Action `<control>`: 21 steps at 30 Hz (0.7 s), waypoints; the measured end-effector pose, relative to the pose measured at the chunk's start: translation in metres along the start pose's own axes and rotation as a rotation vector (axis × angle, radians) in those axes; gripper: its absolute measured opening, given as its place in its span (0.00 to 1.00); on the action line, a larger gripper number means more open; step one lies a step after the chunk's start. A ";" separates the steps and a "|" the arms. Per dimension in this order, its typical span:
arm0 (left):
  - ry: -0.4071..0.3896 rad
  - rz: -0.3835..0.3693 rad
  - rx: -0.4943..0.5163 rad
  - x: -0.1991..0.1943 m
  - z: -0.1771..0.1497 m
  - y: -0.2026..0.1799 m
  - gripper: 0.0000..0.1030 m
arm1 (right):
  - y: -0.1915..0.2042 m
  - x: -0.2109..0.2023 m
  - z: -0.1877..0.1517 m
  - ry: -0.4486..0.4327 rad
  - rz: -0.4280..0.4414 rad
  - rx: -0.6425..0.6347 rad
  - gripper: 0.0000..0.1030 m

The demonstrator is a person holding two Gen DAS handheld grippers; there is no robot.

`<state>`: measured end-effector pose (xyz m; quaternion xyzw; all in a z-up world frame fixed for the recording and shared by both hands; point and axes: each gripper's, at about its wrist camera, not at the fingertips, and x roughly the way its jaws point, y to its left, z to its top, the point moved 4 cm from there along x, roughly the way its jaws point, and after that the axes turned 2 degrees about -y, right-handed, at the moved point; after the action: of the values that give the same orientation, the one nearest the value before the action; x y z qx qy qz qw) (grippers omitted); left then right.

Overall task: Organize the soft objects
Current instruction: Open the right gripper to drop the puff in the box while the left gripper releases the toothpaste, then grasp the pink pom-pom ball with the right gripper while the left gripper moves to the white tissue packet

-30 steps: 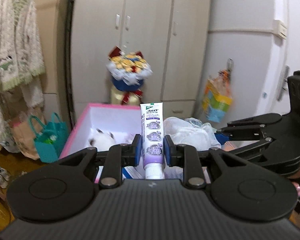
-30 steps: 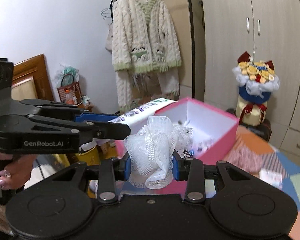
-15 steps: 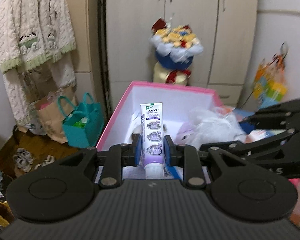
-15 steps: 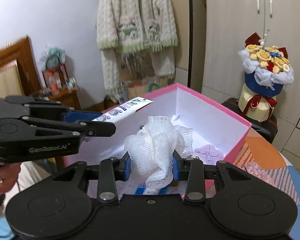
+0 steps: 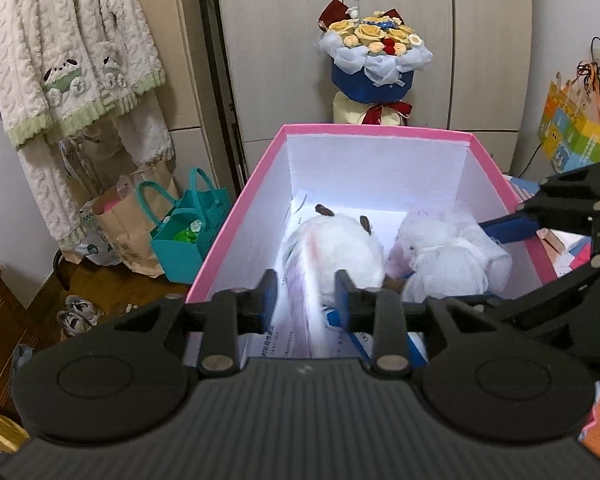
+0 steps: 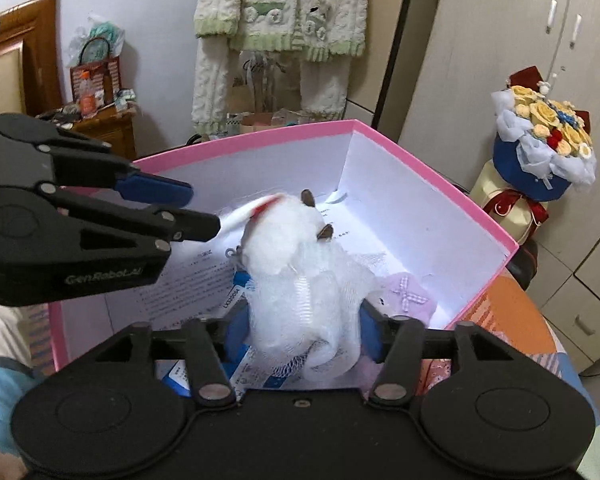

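Note:
Both grippers hang over the open pink box [image 5: 236, 216], which also shows in the right wrist view [image 6: 432, 172]. My left gripper [image 5: 306, 300] is open; the toothpaste tube [image 5: 306, 308], blurred, is dropping between its jaws into the box. My right gripper [image 6: 300, 332] is open, and the white mesh bath puff [image 6: 308, 312] sits loose between its jaws. The puff shows in the left wrist view [image 5: 448, 256] too. A white plush toy [image 5: 340, 248] lies in the box, beside the puff. A purple soft item [image 6: 408, 296] lies at the box's right wall.
Printed paper sheets [image 6: 196, 276] line the box floor. A flower bouquet [image 5: 374, 64] stands behind the box by the wardrobe. A teal bag [image 5: 188, 232] and a paper bag [image 5: 120, 224] stand on the floor at left. A knit cardigan [image 5: 72, 60] hangs on the left.
Both grippers moved down over the box and opened. The toothpaste tube left the left jaws and is falling; the puff was let go by the right jaws.

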<state>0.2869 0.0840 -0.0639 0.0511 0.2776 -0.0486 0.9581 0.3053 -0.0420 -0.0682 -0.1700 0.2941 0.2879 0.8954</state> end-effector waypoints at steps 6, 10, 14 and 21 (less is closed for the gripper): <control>-0.022 -0.076 -0.032 -0.031 0.007 0.004 0.49 | -0.002 -0.037 0.004 -0.090 0.015 0.035 0.73; -0.046 -0.114 -0.025 -0.065 0.012 0.006 0.55 | -0.003 -0.073 0.006 -0.133 0.024 0.073 0.73; -0.057 -0.179 0.004 -0.103 0.017 0.003 0.62 | -0.007 -0.111 0.000 -0.154 0.062 0.142 0.74; -0.066 -0.308 0.050 -0.158 0.018 -0.014 0.72 | -0.015 -0.173 -0.029 -0.161 0.052 0.205 0.79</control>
<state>0.1621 0.0784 0.0346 0.0303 0.2494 -0.2036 0.9463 0.1876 -0.1391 0.0198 -0.0460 0.2533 0.2923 0.9210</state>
